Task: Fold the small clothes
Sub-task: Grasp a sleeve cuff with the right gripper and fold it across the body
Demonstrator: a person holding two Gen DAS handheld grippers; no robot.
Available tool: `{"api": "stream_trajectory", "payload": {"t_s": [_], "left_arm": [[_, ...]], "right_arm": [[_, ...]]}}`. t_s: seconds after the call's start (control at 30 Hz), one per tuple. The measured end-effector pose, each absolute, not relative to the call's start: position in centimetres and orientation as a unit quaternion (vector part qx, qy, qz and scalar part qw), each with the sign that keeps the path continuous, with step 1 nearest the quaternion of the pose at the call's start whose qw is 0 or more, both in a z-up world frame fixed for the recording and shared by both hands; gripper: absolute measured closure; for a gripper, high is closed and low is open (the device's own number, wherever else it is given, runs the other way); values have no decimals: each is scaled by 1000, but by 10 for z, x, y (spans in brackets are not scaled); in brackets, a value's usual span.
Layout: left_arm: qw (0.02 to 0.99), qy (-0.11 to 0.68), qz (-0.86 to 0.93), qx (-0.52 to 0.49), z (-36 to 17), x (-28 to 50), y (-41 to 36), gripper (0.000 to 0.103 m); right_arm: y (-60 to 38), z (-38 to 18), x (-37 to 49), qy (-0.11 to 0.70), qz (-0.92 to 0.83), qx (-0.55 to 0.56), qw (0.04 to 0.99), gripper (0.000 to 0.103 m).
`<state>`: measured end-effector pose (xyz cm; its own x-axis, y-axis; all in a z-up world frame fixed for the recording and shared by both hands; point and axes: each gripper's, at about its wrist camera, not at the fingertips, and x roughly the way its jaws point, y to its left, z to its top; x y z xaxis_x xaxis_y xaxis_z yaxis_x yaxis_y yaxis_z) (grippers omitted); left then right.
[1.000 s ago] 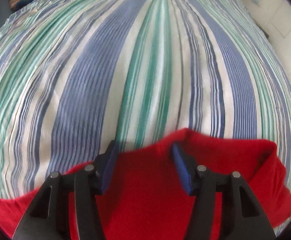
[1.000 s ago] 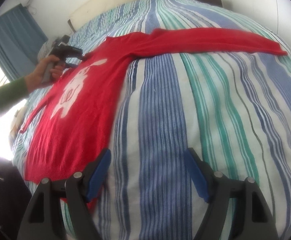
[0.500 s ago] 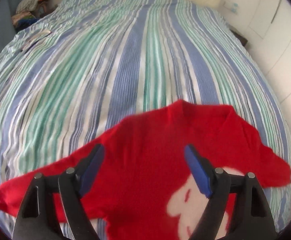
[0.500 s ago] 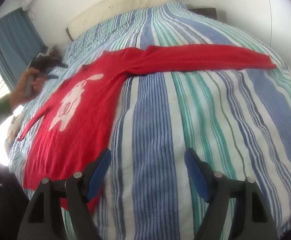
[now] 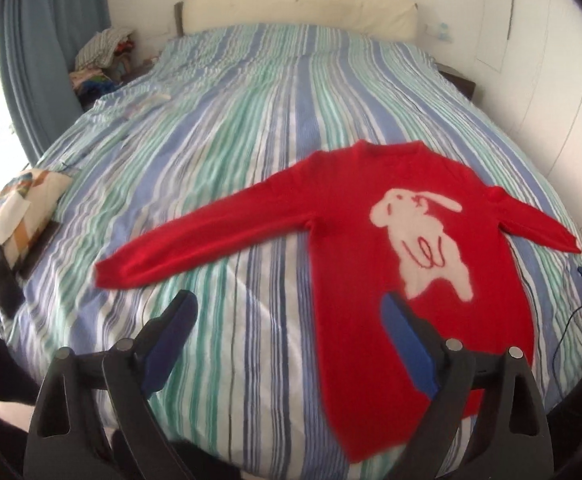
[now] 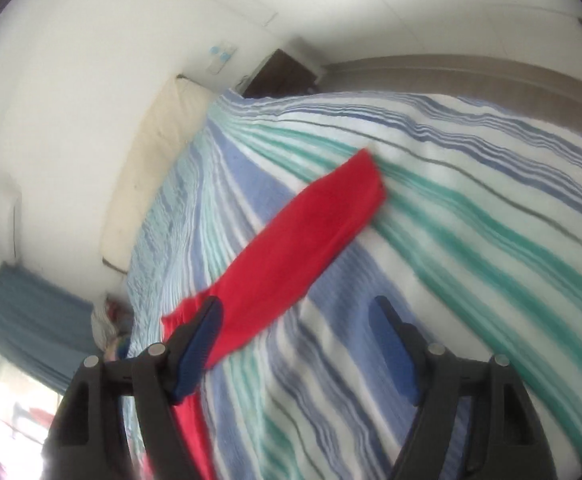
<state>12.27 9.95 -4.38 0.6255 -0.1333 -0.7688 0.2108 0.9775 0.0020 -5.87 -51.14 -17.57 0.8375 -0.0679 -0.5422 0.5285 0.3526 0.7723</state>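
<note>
A small red sweater (image 5: 371,220) with a white rabbit on its chest lies flat on the striped bed (image 5: 231,128), both sleeves spread out. My left gripper (image 5: 291,332) hangs above the sweater's near hem and the bedding, well back from the cloth; its jaws are opening and nothing is between them. In the right wrist view one red sleeve (image 6: 303,248) runs diagonally across the stripes. My right gripper (image 6: 299,340) hovers open above that sleeve's shoulder end, tilted sideways, holding nothing. The right gripper also peeks in at the far right edge of the left wrist view.
A cream headboard (image 5: 299,8) closes the far end of the bed. Piled clothes (image 5: 103,56) sit on a stand by the blue curtain (image 5: 51,40). A patterned cushion (image 5: 19,204) rests at the bed's left edge. White wall and a dark nightstand (image 6: 279,72) border the right side.
My left gripper let go of the sweater's collar area, opened wide and pulled back and up, bringing the whole sweater into view. My right gripper swung and rolled toward the right sleeve.
</note>
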Motion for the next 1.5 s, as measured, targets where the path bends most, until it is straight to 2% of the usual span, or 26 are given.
{"api": "stream_trajectory", "payload": {"t_s": [0.23,0.33,0.4,0.43,0.47,0.63,0.7,0.8,0.9,1.03,1.2,1.23,1.3,1.33,1.37,1.5], "left_arm": [[890,452,-53,-25,-98,105,108,9],[893,446,-26,-54,-112,113,115,9],[892,444,-14,-80,-120,122,122,9],[892,443,-4,-86,-124,127,126,9],[892,442,8,-91,-127,131,130,9],[900,425,53,-76,-146,135,150,9],[900,427,75,-52,-156,131,155,9],[895,433,70,-83,-158,130,166,11],[901,418,76,-86,-152,126,170,11],[902,416,76,-91,-151,124,174,11],[901,418,77,-83,-153,126,174,11],[901,420,77,-81,-154,127,173,11],[899,423,78,-80,-156,128,174,11],[898,424,78,-83,-156,128,175,11],[898,426,77,-86,-157,129,176,11],[894,431,73,-99,-159,132,181,11]], "right_arm": [[-575,-199,-15,248,-199,556,768,37],[-582,-201,3,259,-203,560,760,37],[-581,-197,16,289,-215,537,763,64],[-581,-197,23,313,-225,518,764,98],[-580,-196,27,325,-230,508,764,99],[-544,-117,52,293,-223,403,838,99],[-516,-73,76,277,-179,362,872,99],[-450,-8,126,267,-80,292,915,99],[-371,30,181,274,20,242,931,99],[-265,34,250,299,115,199,926,99],[-169,-19,298,358,161,155,907,97],[-157,-36,304,375,174,162,896,94],[-145,-77,318,429,218,221,848,62],[-143,-97,321,453,238,262,818,35],[-144,-111,321,462,251,298,797,30],[-172,-131,306,459,254,344,779,30]]}}
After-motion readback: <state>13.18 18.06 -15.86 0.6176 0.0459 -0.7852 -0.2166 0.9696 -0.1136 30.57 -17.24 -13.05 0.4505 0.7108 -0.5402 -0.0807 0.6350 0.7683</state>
